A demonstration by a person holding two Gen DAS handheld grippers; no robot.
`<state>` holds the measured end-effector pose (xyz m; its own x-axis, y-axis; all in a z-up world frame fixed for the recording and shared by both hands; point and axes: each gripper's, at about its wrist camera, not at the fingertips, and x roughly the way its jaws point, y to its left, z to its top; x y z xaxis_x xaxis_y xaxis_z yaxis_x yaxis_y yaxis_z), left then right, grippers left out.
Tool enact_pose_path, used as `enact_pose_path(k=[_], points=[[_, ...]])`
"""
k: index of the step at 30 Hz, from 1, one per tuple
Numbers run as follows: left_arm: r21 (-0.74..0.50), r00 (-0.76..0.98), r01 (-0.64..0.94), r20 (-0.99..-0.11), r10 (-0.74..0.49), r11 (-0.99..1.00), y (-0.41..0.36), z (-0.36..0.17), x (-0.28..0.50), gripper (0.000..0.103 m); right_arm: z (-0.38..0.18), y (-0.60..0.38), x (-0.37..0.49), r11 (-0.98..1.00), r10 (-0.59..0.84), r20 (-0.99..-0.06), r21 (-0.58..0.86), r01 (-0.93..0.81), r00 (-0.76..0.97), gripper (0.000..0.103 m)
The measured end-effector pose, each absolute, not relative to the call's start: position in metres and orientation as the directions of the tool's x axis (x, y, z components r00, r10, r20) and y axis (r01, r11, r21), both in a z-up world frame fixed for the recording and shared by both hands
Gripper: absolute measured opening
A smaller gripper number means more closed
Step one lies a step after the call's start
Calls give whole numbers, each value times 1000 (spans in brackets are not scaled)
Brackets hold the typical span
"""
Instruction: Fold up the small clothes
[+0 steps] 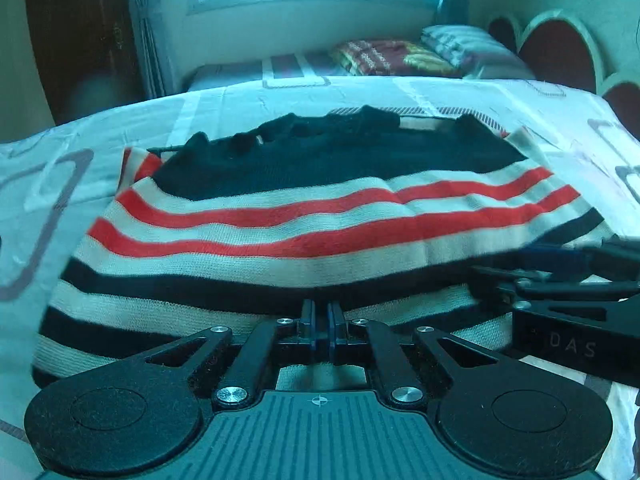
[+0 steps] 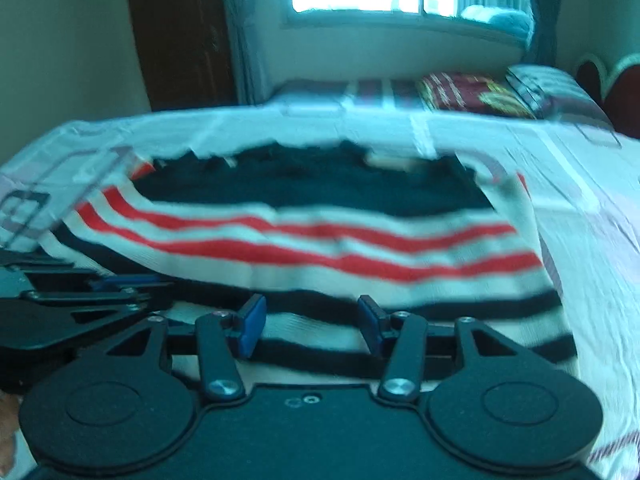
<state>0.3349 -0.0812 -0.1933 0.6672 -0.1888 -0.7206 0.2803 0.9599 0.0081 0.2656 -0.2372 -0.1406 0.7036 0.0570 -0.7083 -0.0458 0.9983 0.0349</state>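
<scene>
Sweater [image 1: 320,216] lies spread across the bed [image 1: 560,120]; left gripper [image 1: 322,320] pinches its near hem, jaws together, while right gripper [image 2: 312,320] hovers beside, jaws apart.

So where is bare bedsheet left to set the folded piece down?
Bare bedsheet lies left of the striped sweater, and between its far edge and the pillows. The near edge is crowded by the left hand-held gripper and right hand-held gripper.

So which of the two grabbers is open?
The right gripper: its blue pads stand wide apart over the striped sweater. The left gripper has its pads pressed together at the sweater's near edge.
</scene>
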Motion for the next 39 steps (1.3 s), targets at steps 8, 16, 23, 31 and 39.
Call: enact_pose_path(k=[8,16,23,31,39], points=[[7,664,264,-727,-176,964,-77,-191,328,6,-144,-242,257,999,50,-703,24,-47,710,49],[33,674,259,-722,-156,965,-68,-190,317,6,-143,-248,241,999,40,-705,15,-41,708,50],[38,684,245,-715,-144,969,-61,-181,309,6,-134,-254,233,999,45,-702,50,-14,711,51],[9,727,229,-667,-165,973,-48,-156,308,6,-111,-259,231,997,69,-655,76,-25,752,52],[-5,735,192,-662,-148,981,-46,-151,336,6,-105,-247,261,995,96,-638,78,-60,764,52]])
